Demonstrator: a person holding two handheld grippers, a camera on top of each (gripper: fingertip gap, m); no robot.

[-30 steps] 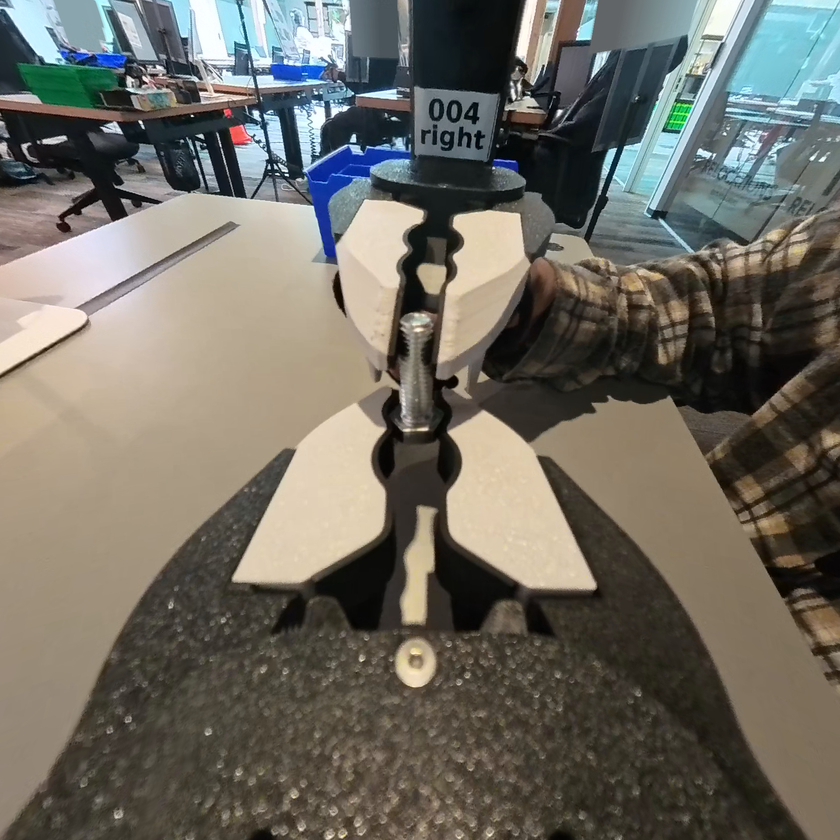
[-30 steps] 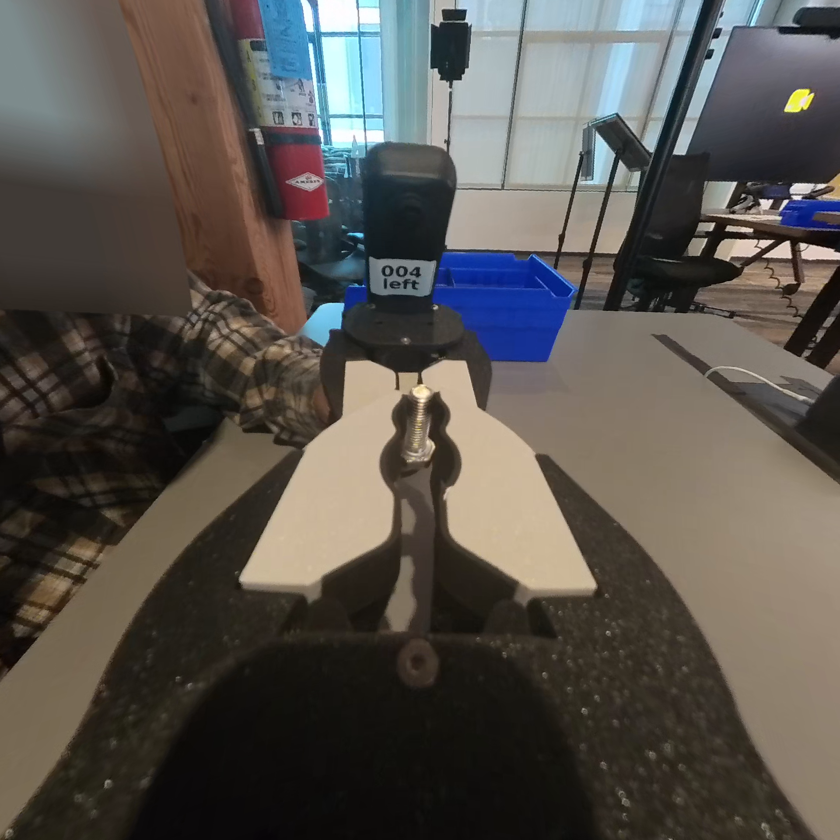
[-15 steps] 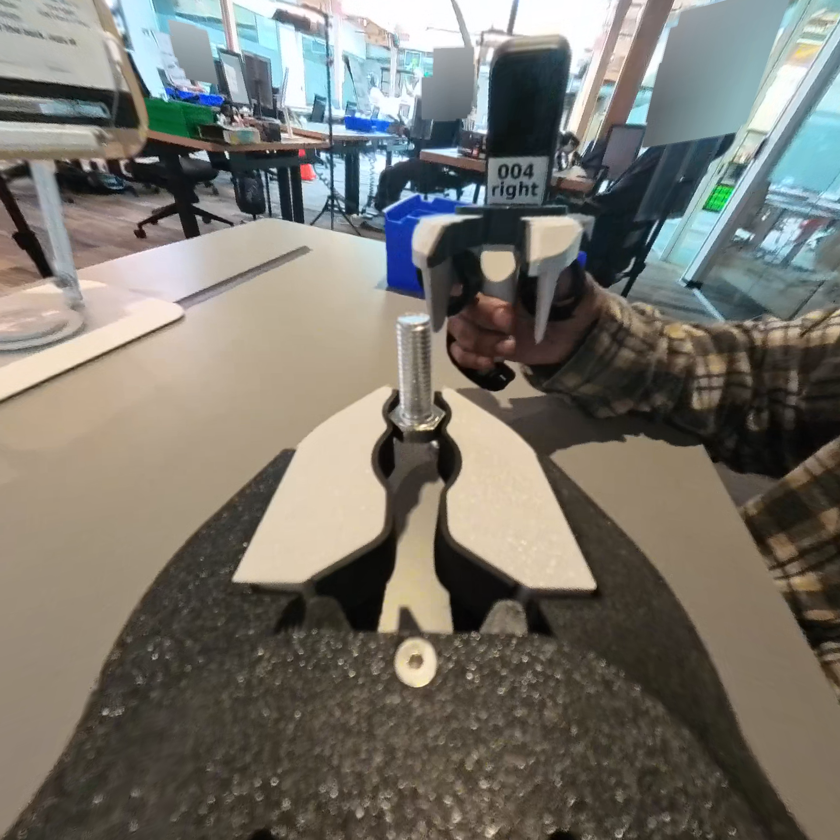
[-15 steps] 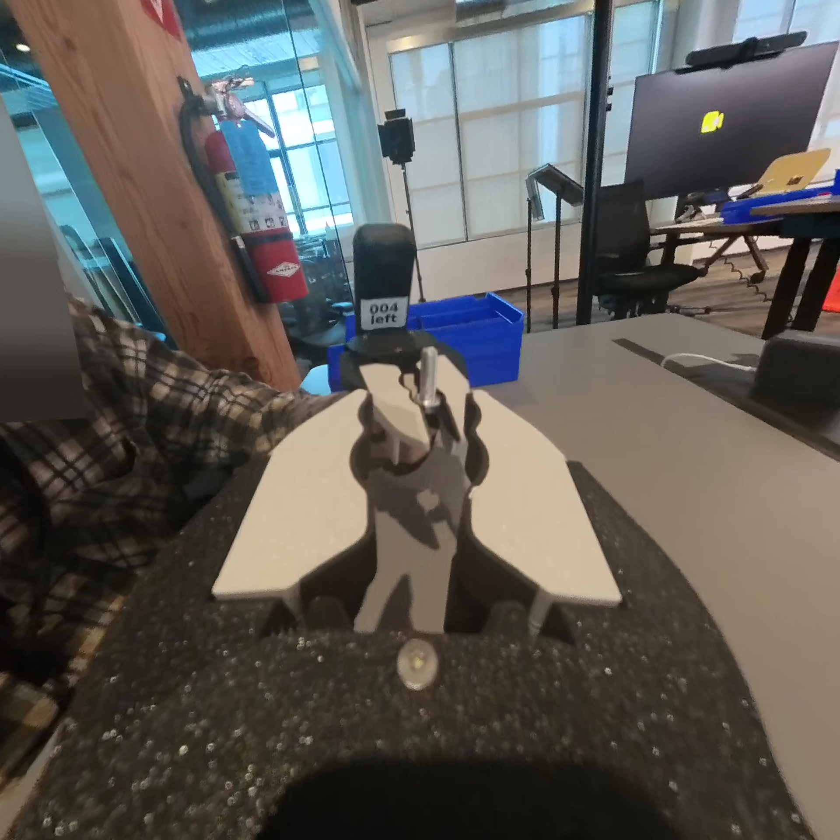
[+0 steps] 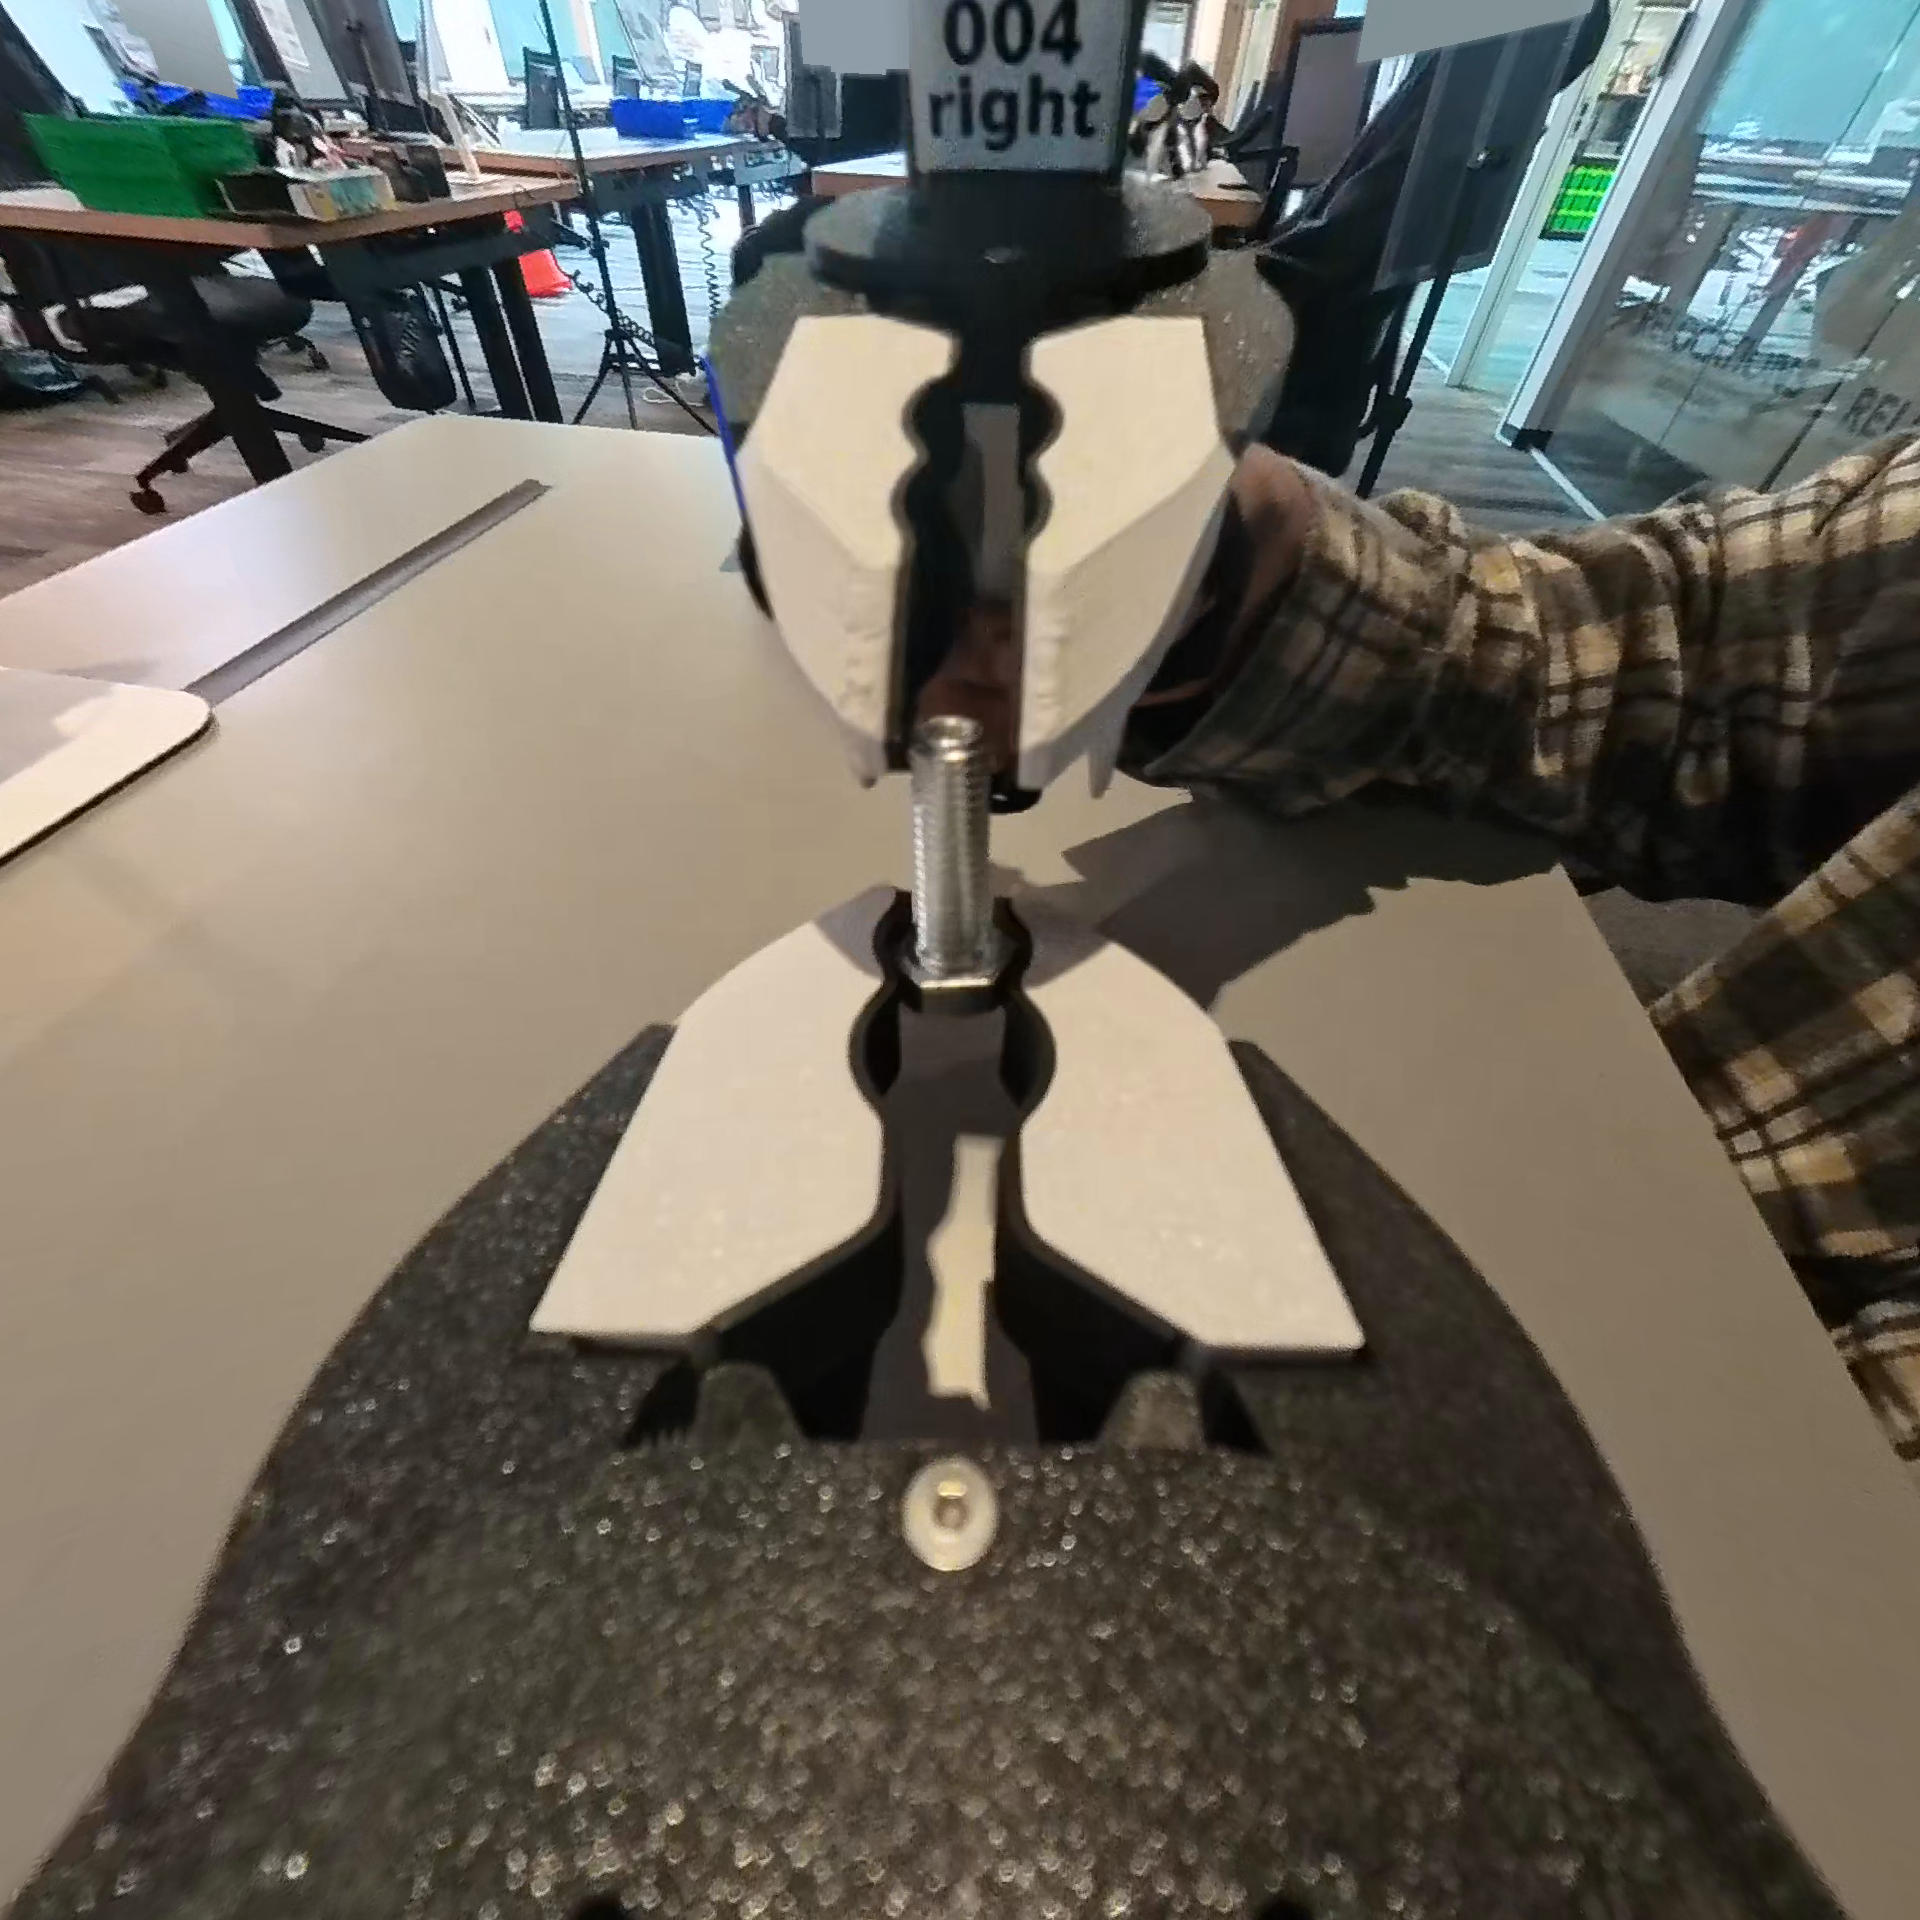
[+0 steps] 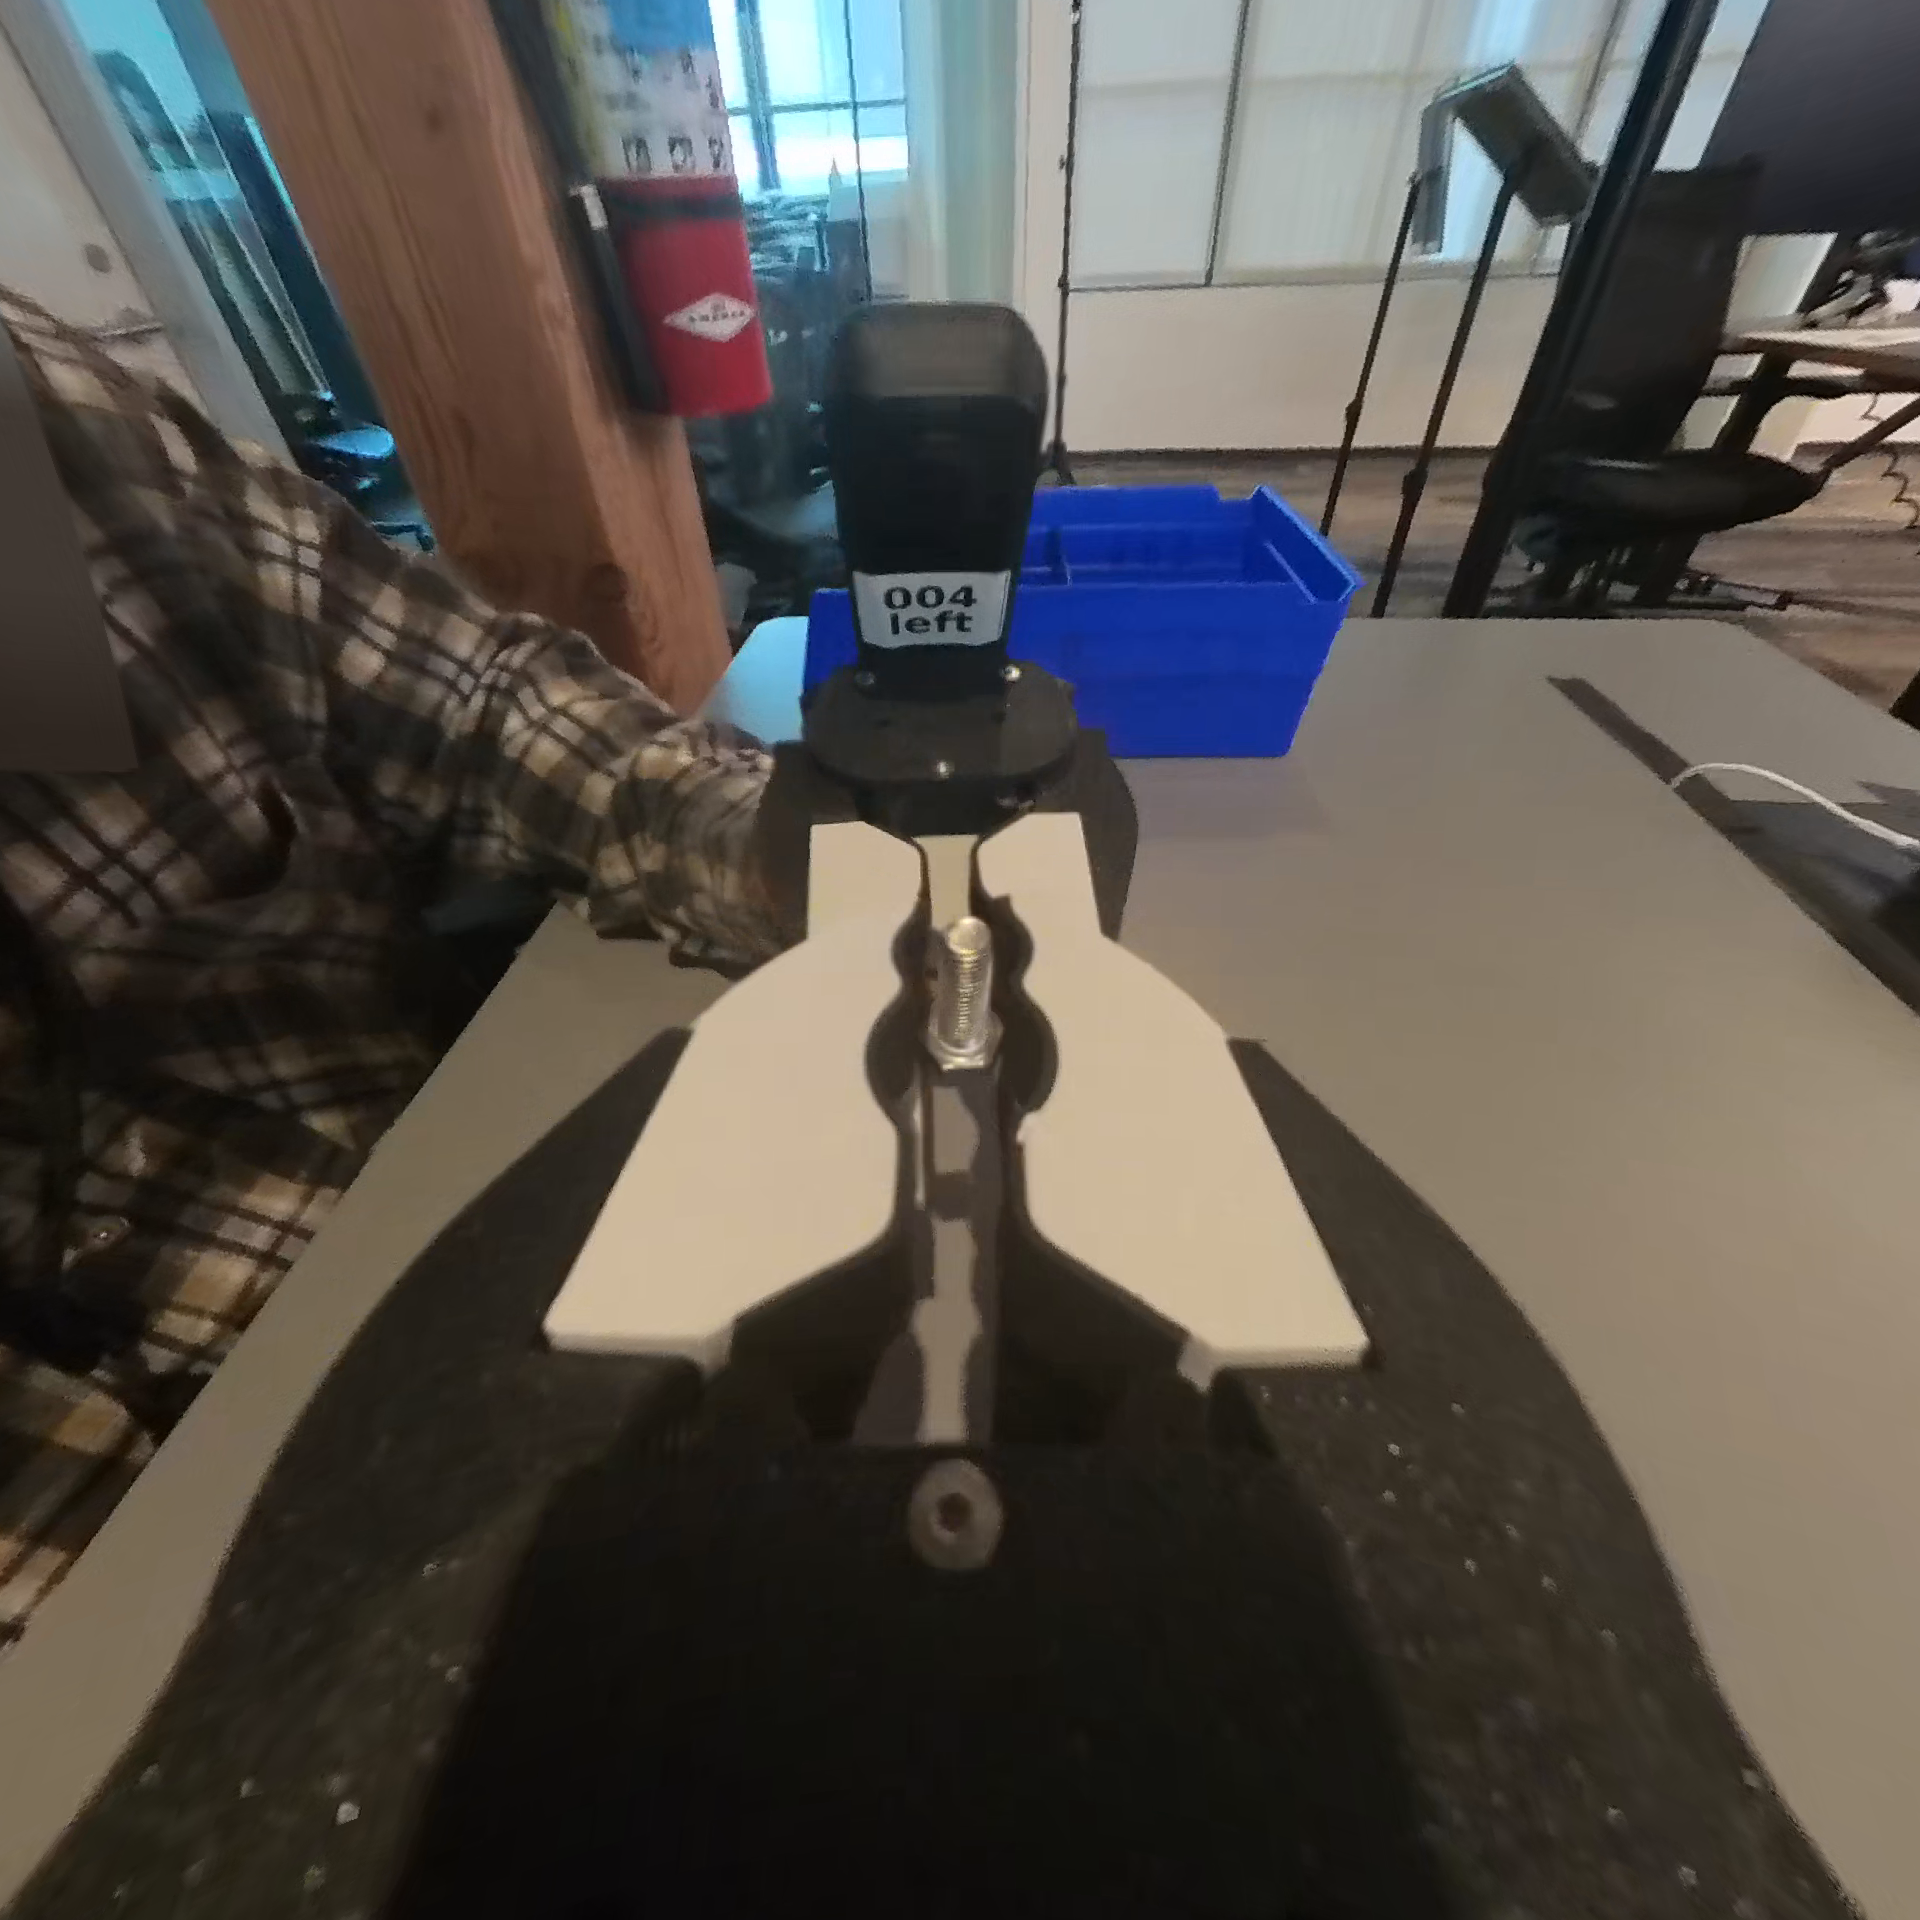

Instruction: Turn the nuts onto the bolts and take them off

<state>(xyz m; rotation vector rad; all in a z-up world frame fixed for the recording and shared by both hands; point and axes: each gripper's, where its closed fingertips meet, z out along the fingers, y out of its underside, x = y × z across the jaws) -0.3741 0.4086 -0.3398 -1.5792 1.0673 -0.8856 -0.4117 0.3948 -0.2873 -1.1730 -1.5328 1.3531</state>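
Note:
A silver bolt [image 5: 945, 831] stands upright over the grey table. My left gripper [image 5: 951, 940] is shut on its hex end [image 5: 951, 977]. I cannot tell whether that hex piece is the bolt's head or a nut. My right gripper [image 5: 958, 771] faces the left one from the far side, with its jaws drawn in round the bolt's threaded top. In the right wrist view the bolt [image 6: 961, 997] shows through the gap between my right gripper's [image 6: 961, 940] fingers. No separate nut shows there.
The grey table [image 5: 416, 831] has a cable slot [image 5: 364, 613] and a white pad [image 5: 83, 738] at its left. A blue bin [image 6: 1195, 644] stands at the table's far edge and a white cable [image 6: 1787, 790] lies at the right. Plaid sleeves [image 5: 1558, 675] hold both grippers. The grippers' ends are close to 6 cm from one another.
Half a second ago my right gripper was open and drawn back from the bolt. It has come back over the bolt's top and closed in. My left gripper has kept its hold.

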